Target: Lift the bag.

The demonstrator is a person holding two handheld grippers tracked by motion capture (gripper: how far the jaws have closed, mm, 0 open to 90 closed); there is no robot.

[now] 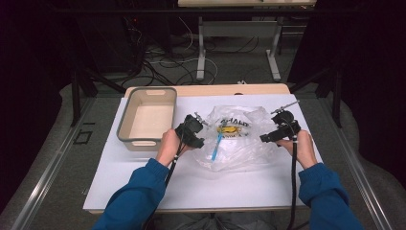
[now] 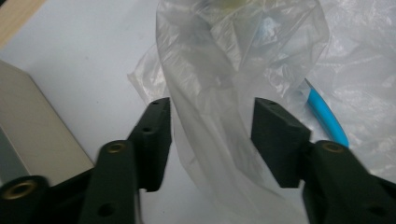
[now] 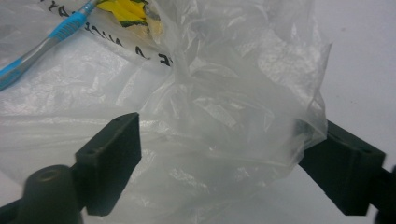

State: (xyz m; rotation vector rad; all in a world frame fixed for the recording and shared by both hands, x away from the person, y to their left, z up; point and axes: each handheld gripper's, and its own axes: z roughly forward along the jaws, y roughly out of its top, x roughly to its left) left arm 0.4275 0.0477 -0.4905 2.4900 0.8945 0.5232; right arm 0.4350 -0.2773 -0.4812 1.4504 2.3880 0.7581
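- Two grippers flank one clear plastic bag [image 1: 234, 136], which lies crumpled in the middle of the white table top [image 1: 143, 187], with a blue toothbrush [image 1: 216, 146] and a yellow-printed packet [image 1: 230, 129] showing through the film.
- At the far left stands a beige tray [image 1: 125, 122], just beside the left hand and apart from the bag; I judge it the one thing a swing of that arm could knock.
- Next, the left gripper [image 1: 200, 142] sits at the bag's left edge. In the left gripper view a raised fold of film [image 2: 210, 116] stands between the half-open jaws, and the pads do not press it yet.
- Judged from its look, the bag is very light, limp and slippery, so it will sag and slide; a bunched edge fold is the best place to pinch, well away from the toothbrush.
- On the right, the right gripper [image 1: 264, 138] meets the bag's right edge. Its jaws stand wide with a puff of film [image 3: 224, 116] between them, nothing clamped.
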